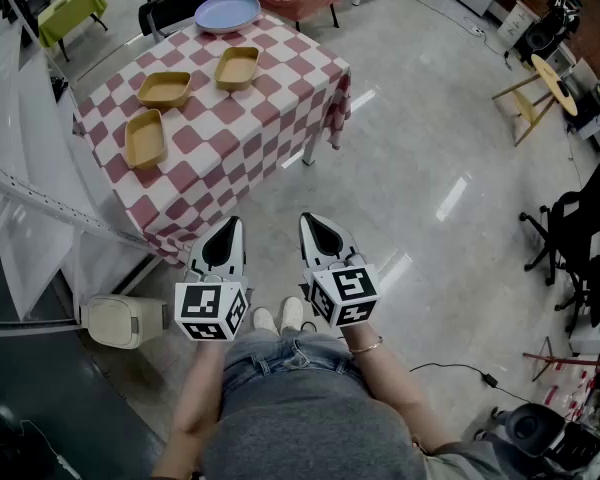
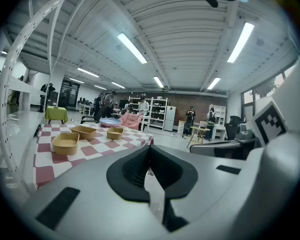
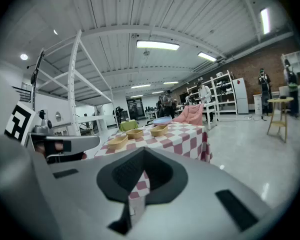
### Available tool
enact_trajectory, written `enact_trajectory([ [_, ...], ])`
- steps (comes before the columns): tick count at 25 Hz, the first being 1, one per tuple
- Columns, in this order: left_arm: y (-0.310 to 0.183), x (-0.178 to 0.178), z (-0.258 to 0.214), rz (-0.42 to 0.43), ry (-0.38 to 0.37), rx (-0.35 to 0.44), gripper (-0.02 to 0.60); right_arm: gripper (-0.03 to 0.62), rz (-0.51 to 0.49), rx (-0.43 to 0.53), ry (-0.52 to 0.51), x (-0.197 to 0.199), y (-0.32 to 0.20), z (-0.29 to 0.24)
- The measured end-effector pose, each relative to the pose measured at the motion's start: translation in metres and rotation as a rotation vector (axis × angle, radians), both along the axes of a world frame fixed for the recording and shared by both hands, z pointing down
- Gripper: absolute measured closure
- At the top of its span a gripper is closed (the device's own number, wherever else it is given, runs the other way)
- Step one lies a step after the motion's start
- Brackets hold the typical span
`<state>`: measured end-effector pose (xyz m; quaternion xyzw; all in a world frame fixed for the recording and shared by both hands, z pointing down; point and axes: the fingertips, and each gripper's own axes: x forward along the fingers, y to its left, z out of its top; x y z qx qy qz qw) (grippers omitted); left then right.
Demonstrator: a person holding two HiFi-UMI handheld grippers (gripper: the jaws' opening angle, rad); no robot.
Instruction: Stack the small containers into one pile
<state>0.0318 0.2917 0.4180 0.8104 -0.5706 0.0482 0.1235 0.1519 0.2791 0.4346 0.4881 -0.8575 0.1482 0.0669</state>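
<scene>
Left gripper point(image 1: 230, 230) and right gripper point(image 1: 312, 224): jaws pressed together, nothing in them, both well short of the checked worktop point(image 1: 280, 88). Three tan containers point(image 1: 164, 89) lie apart on it, none nested. Judgement: step closer, spread one pair of jaws, pinch a rim, lower squarely into a neighbour. Head view gives their spacing; the gripper views show wall depth side-on

Bench point(image 1: 280, 98) draped in red-and-white checked cloth point(image 1: 170, 223). On it, three shallow tan tubs, open side up, none touching: near container point(image 1: 145, 138), middle container point(image 1: 165, 89), far container point(image 1: 237, 67). Pale blue plate point(image 1: 228, 12) sits at the far edge.
</scene>
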Motion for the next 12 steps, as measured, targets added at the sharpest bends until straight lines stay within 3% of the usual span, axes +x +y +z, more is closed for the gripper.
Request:
enact_trajectory([
  [12, -0.012, -0.004, 0.006, 0.000, -0.001, -0.017, 0.565, 0.585, -0.013, -0.001, -0.001, -0.007, -0.010, 0.002],
])
